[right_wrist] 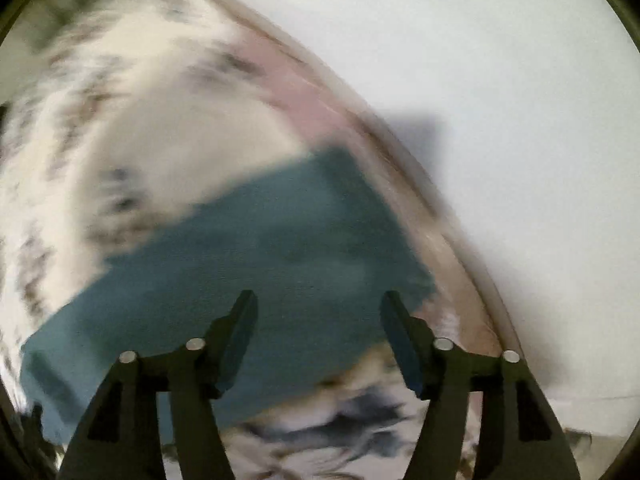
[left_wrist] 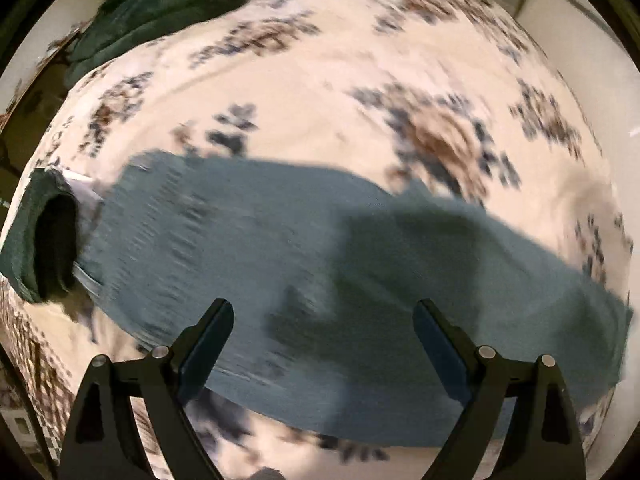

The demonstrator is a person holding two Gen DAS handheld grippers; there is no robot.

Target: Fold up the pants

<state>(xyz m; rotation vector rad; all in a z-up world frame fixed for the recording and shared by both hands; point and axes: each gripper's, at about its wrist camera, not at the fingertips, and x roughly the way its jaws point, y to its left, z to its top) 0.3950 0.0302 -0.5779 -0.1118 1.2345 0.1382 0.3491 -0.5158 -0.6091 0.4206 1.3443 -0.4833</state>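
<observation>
Blue-grey pants (left_wrist: 304,256) lie flat and stretched across a floral bedspread (left_wrist: 320,80), with the waistband end toward the left of the left wrist view. My left gripper (left_wrist: 323,306) hangs above the pants, jaws wide open with nothing between them. In the right wrist view the same pants (right_wrist: 256,264) reach toward the bed's right edge, and my right gripper (right_wrist: 318,298) is open above that end, holding nothing. Both views are blurred by motion.
A dark green garment (left_wrist: 44,236) lies at the left end of the pants, and another dark green cloth (left_wrist: 160,4) is bunched at the bed's far corner. A pale wall (right_wrist: 500,120) runs along the bed edge (right_wrist: 400,148) on the right.
</observation>
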